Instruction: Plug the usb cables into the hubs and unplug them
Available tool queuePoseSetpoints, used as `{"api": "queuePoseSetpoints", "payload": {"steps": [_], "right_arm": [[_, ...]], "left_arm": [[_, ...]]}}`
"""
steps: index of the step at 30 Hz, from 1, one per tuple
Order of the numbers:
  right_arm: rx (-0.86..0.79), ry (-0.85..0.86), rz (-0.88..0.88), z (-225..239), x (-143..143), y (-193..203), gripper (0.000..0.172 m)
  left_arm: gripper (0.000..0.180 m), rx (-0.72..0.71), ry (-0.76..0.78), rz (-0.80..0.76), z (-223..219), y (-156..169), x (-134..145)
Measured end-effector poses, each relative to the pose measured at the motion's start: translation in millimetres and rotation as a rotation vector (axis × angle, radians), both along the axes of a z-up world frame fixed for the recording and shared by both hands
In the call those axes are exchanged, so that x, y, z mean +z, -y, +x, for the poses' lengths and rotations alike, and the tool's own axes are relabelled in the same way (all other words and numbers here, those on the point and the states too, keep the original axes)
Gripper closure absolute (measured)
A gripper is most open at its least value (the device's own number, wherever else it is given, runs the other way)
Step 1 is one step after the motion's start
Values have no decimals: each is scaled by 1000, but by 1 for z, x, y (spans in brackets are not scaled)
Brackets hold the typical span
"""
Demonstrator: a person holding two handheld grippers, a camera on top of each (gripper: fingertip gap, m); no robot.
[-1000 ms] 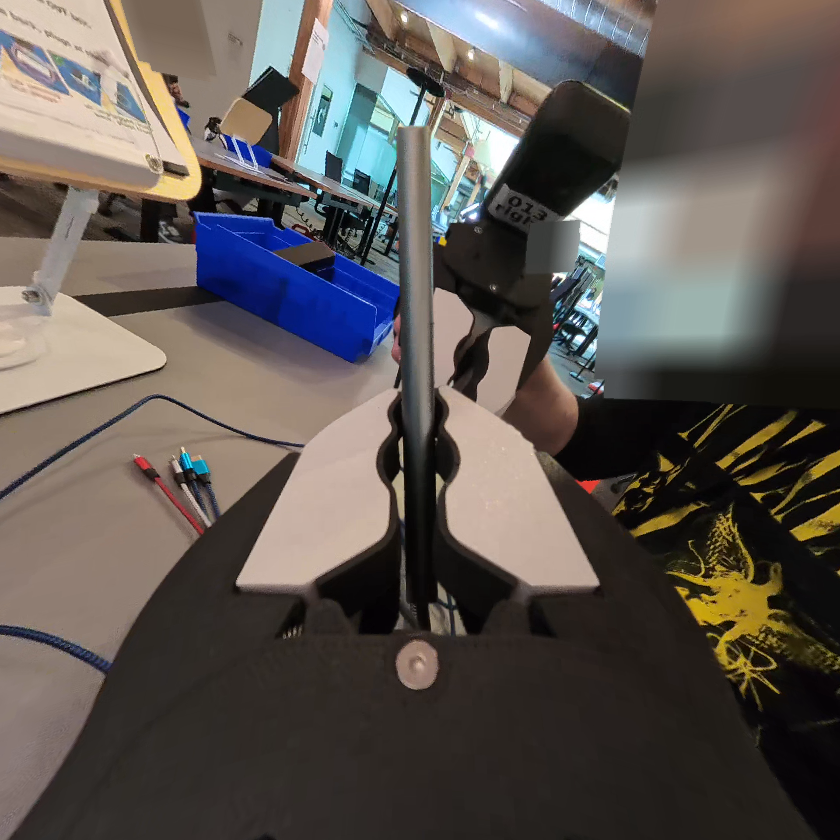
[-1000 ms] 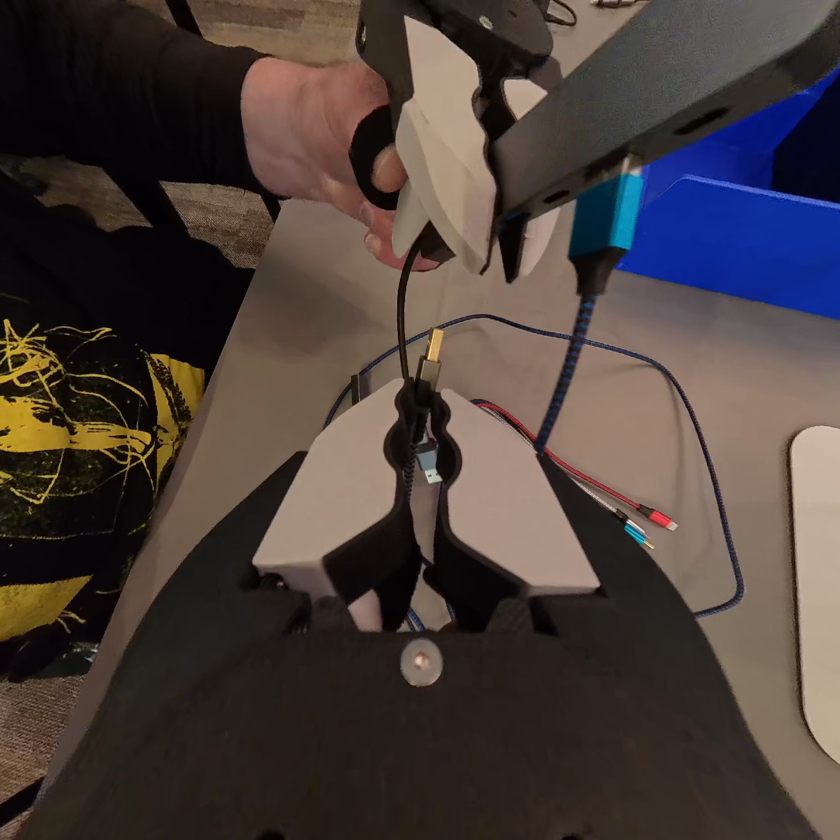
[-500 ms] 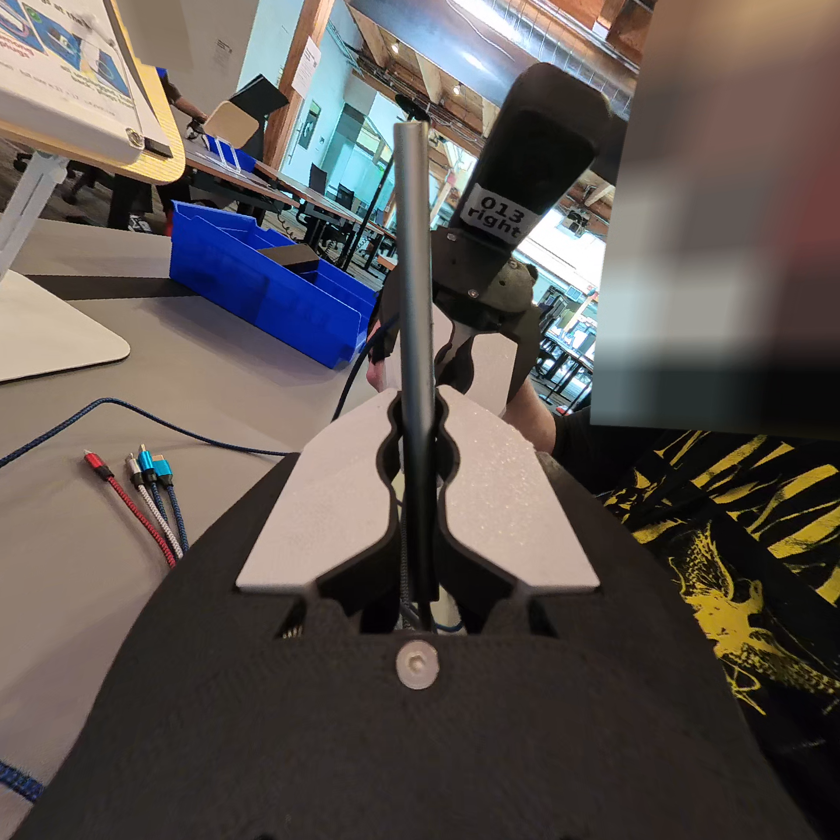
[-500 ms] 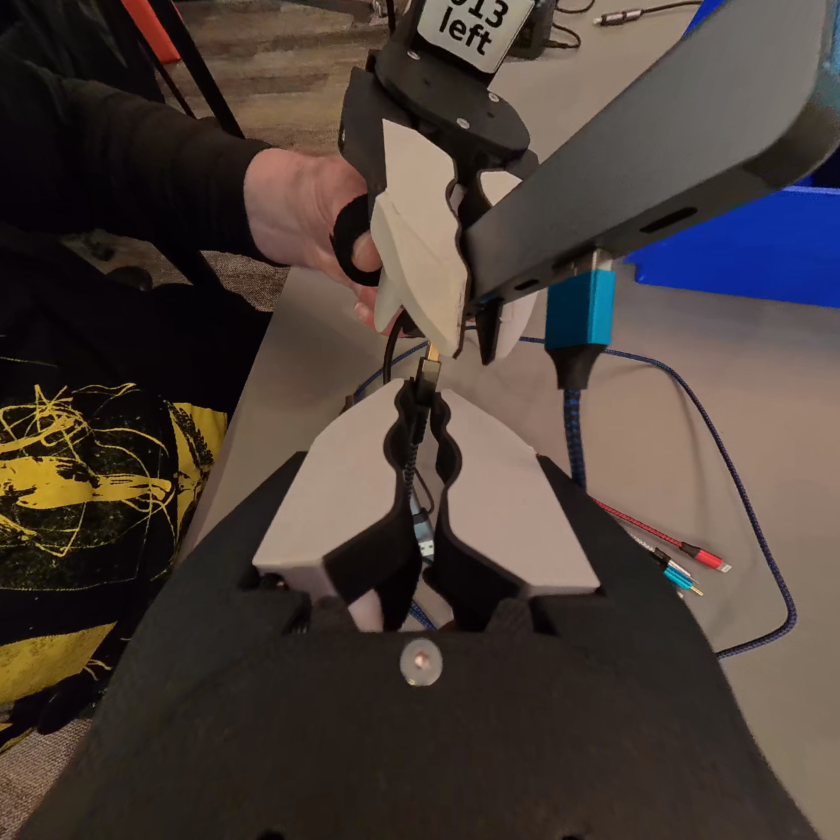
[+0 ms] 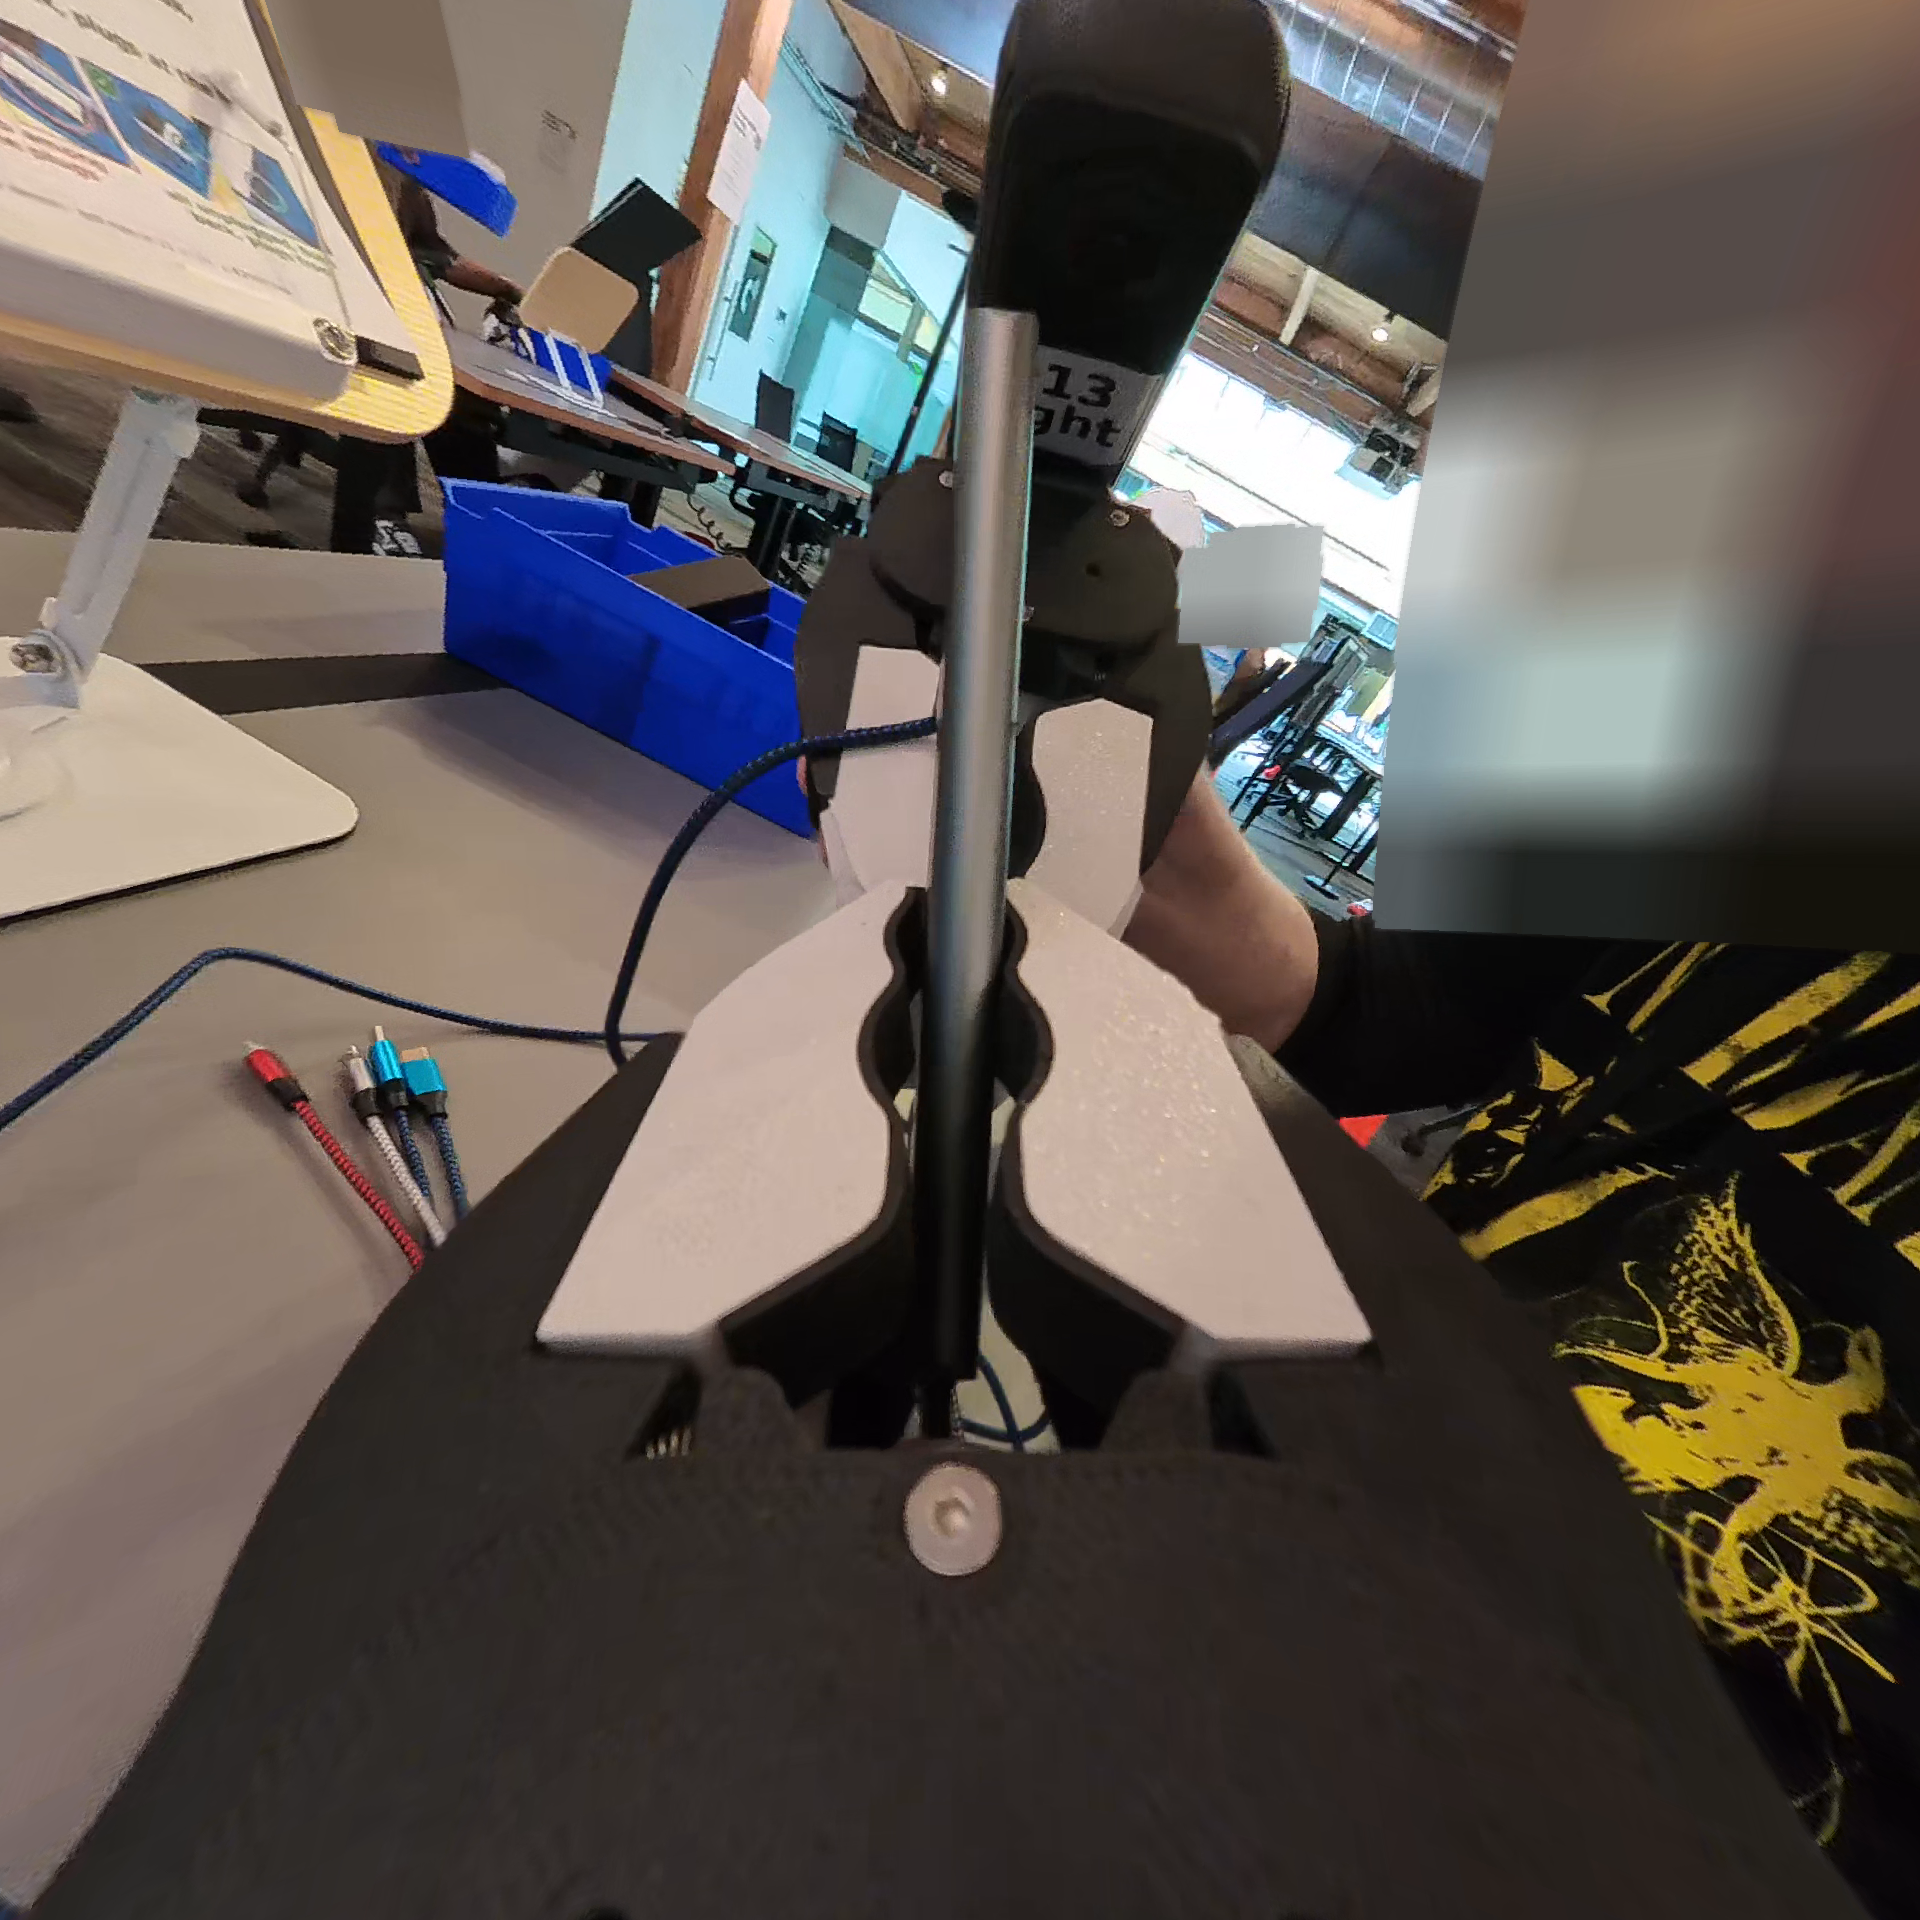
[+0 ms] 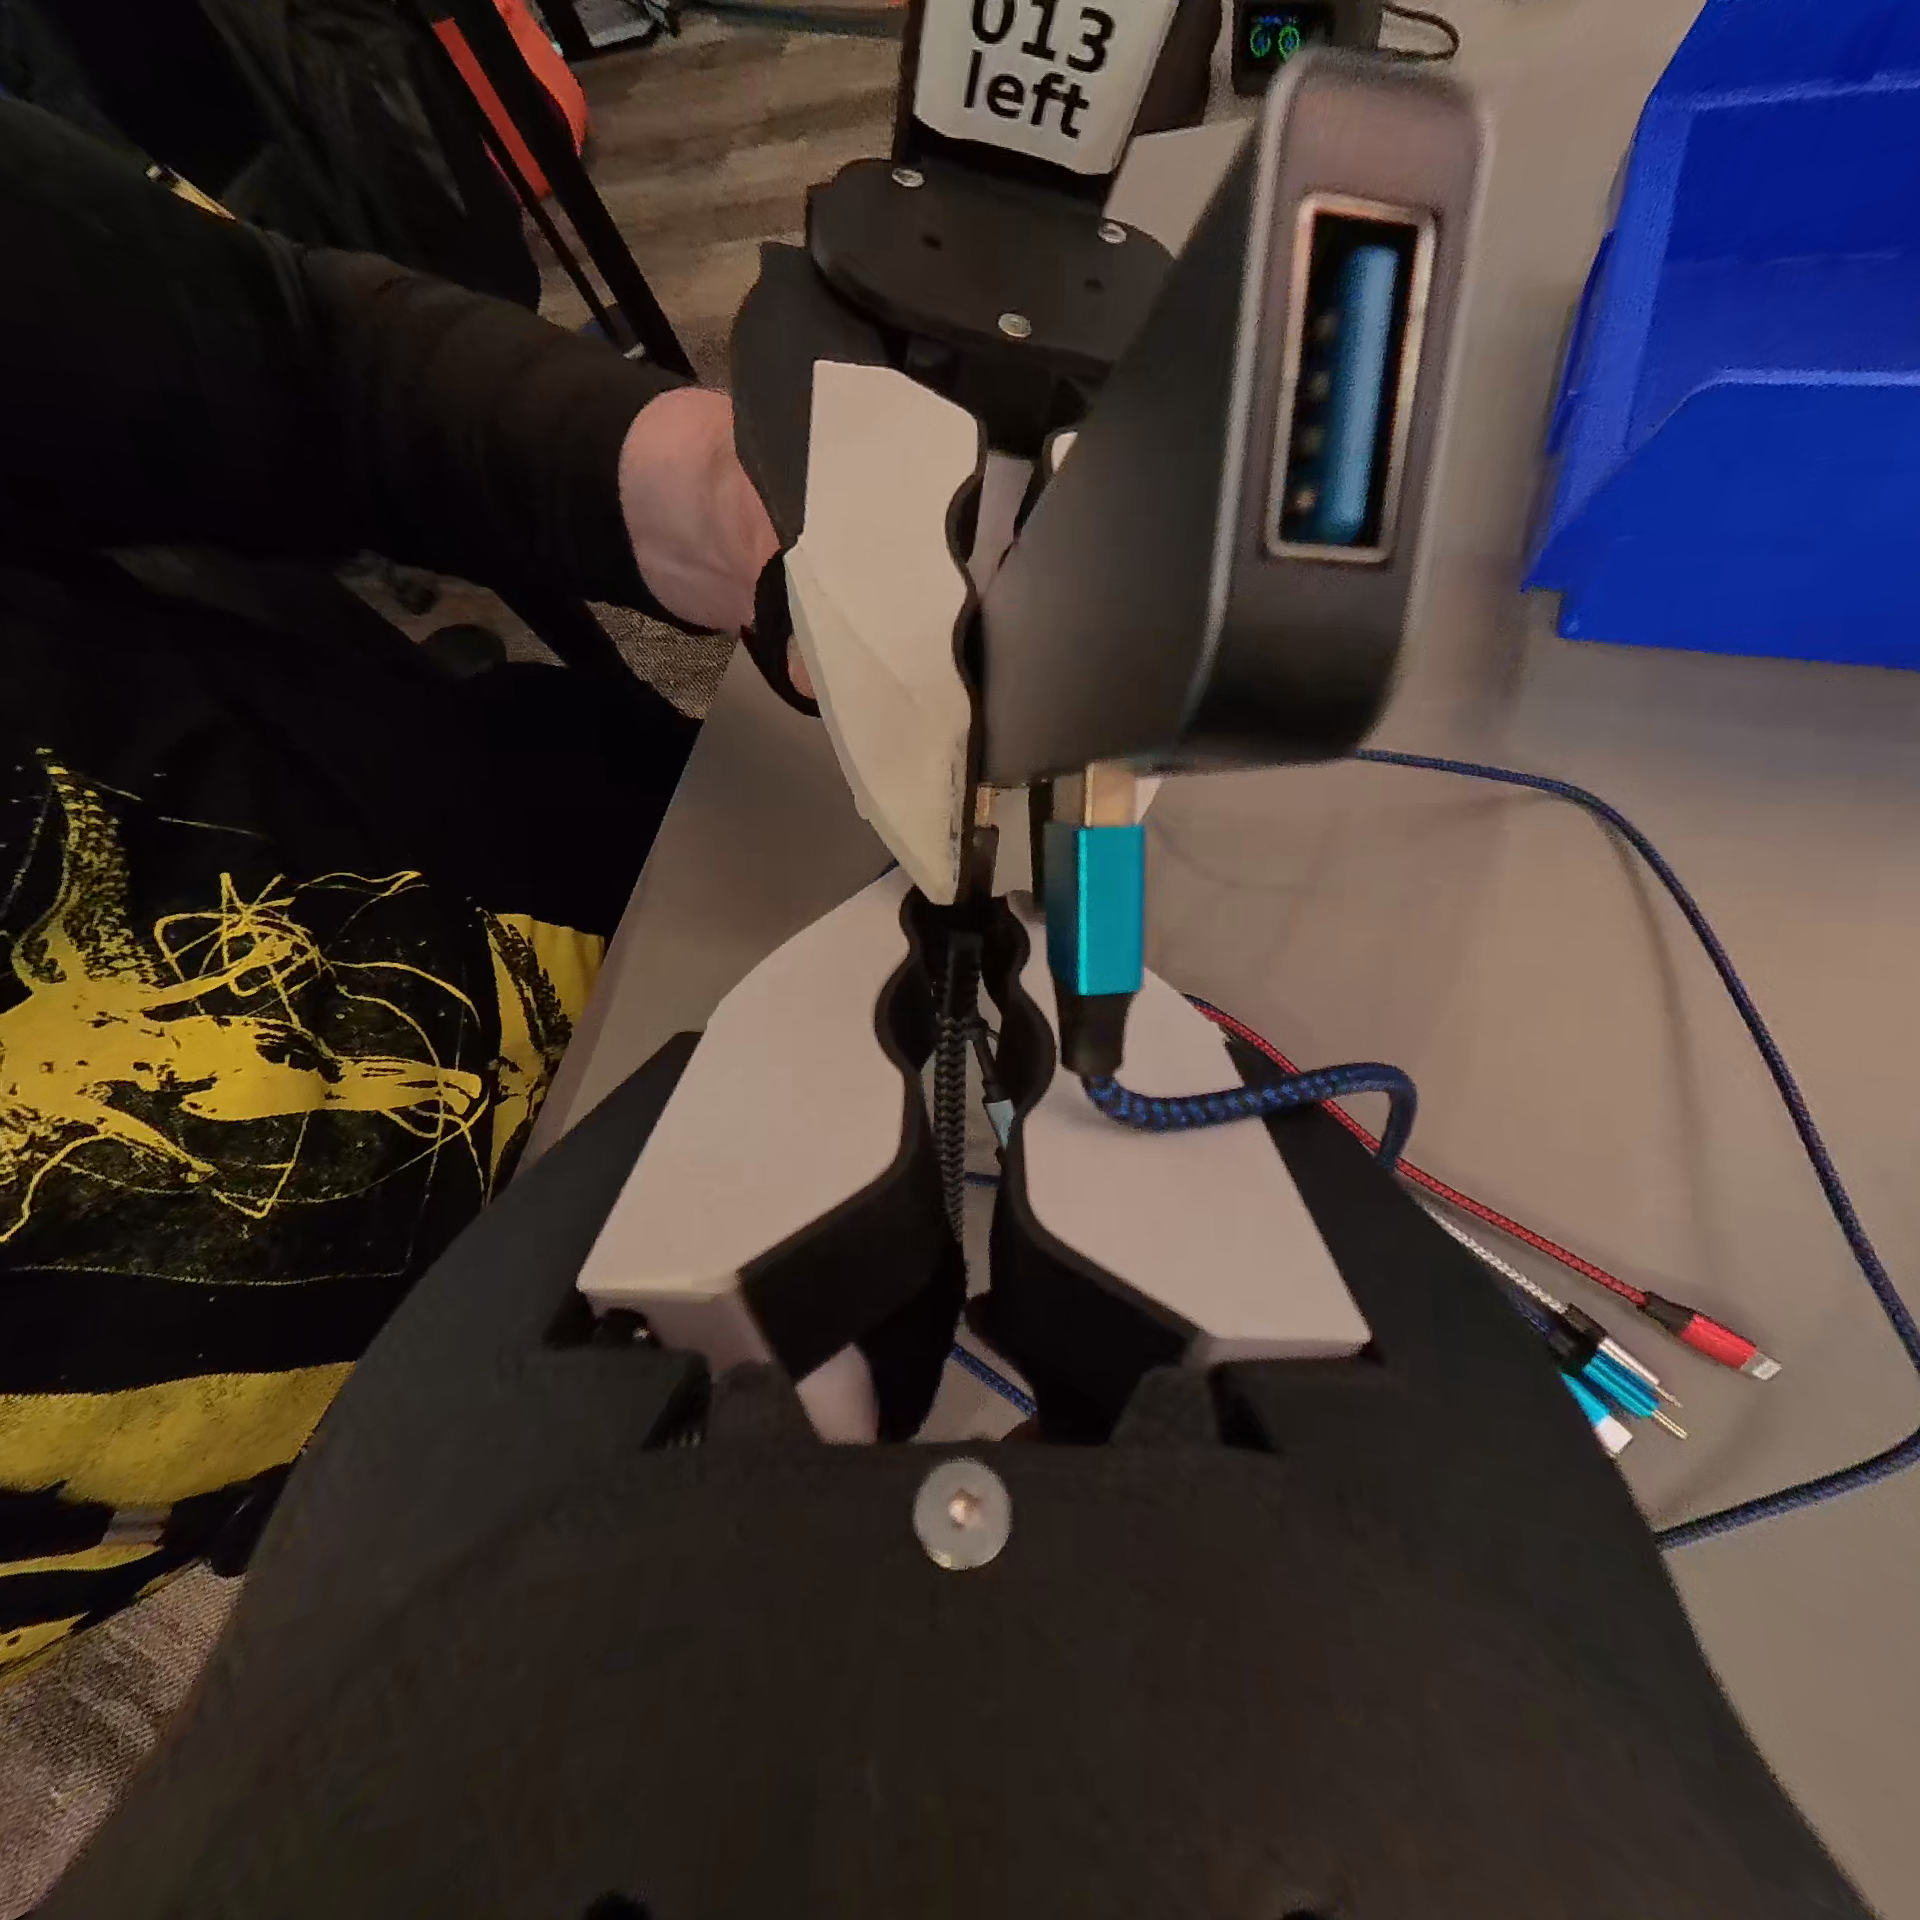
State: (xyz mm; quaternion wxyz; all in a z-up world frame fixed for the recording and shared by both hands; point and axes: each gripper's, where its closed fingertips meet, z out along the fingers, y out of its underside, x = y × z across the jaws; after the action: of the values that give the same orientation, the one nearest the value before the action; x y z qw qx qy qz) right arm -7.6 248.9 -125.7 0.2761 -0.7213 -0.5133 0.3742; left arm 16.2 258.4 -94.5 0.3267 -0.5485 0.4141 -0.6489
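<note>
Left gripper (image 5: 961,925) clamped the slim dark-grey metal hub (image 6: 1195,499) upright, ports downward. Right gripper (image 6: 961,925), directly beneath, pinched a black braided cable plug (image 6: 987,831), gold tip pointing up at the hub's underside beside the seated teal plug (image 6: 1093,914).

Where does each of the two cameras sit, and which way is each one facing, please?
Left wrist view: on the left claw, facing along its fingers, shut on the grey hub, toward the right claw and a forearm.
Right wrist view: on the right claw, shut on a braided cable, facing the left claw and a hand.
Shared: hub, grey table, blue bin, loose cable ends, both claws facing each other.
</note>
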Motion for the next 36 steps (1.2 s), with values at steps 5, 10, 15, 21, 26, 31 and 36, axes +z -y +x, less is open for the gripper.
{"api": "queuePoseSetpoints", "payload": {"steps": [5, 10, 15, 21, 26, 31, 36], "right_arm": [[5, -30, 6, -3, 2, -2, 165], [13, -93, -19, -9, 4, -6, 166], [-5, -128, -12, -11, 0, -10, 165], [-27, -200, 0, 6, 2, -8, 165], [-39, -196, 18, 12, 2, -4, 165], [-54, -195, 15, 15, 1, -3, 165], [-83, -208, 25, 12, 4, -8, 166]], "left_arm": [[169, -14, 25, -42, -1, 0, 1], [169, 12, 57, -91, -2, -5, 1], [169, 46, 9, -64, -3, -11, -5], [165, 56, -64, 25, -17, -19, 3], [169, 18, -131, 13, -13, -11, -8], [169, 16, -124, -4, -9, -6, -9], [168, 49, -131, -13, -7, -9, -15]]}}
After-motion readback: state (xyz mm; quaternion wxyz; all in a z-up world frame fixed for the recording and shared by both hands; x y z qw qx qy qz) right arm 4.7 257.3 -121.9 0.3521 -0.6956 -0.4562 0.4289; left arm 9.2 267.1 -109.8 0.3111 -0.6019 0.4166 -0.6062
